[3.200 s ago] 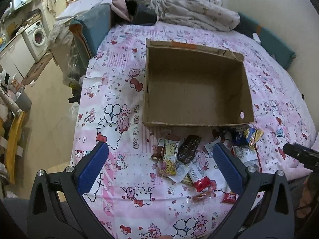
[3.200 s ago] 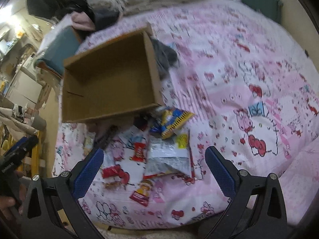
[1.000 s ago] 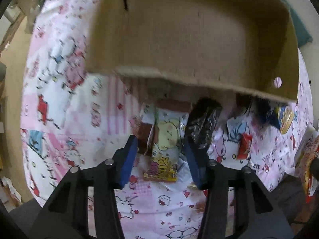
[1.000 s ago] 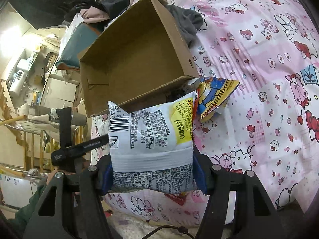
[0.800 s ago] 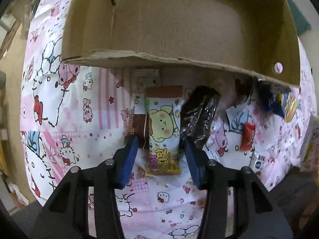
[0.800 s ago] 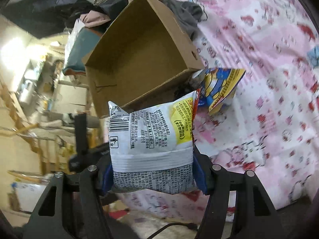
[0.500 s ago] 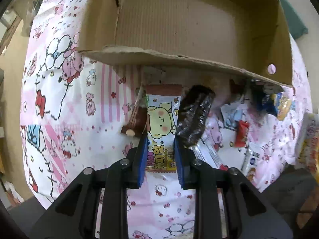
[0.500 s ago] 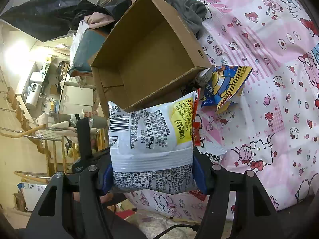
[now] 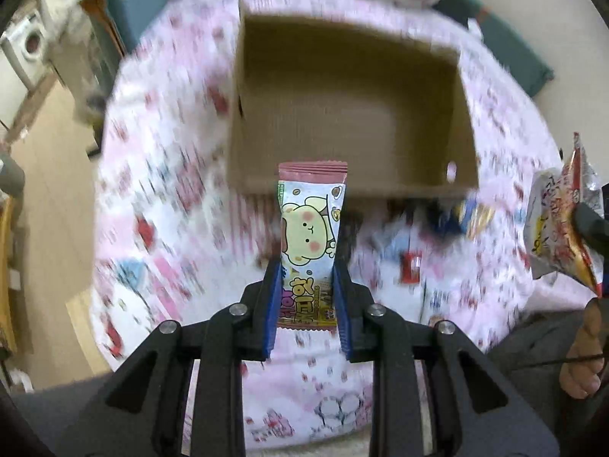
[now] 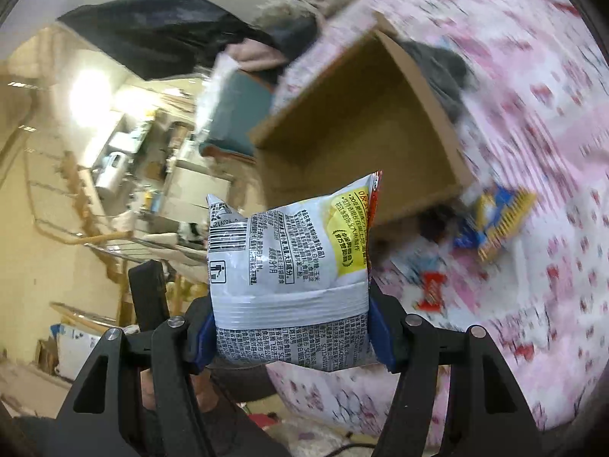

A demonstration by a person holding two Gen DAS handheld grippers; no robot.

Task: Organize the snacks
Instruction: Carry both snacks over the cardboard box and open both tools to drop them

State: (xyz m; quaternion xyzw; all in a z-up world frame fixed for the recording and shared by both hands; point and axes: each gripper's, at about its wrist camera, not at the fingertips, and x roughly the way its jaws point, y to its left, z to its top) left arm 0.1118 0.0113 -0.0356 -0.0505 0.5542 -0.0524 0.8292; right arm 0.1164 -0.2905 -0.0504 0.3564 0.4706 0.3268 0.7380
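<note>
Now the left gripper (image 9: pixel 306 296), wide apart a moment ago, is clamped on the wafer (image 9: pixel 310 240) and has lifted it just short of the box (image 9: pixel 350 114). The right gripper (image 10: pixel 292 337) still pinches the bag (image 10: pixel 291 278) beside the box; both look ready to drop in.

L wrist cam looks steeply down, facing cardboard box (image 9: pixel 350 106) from its near side; R wrist cam views box (image 10: pixel 365 129) from lower, shallower. Both share it.
</note>
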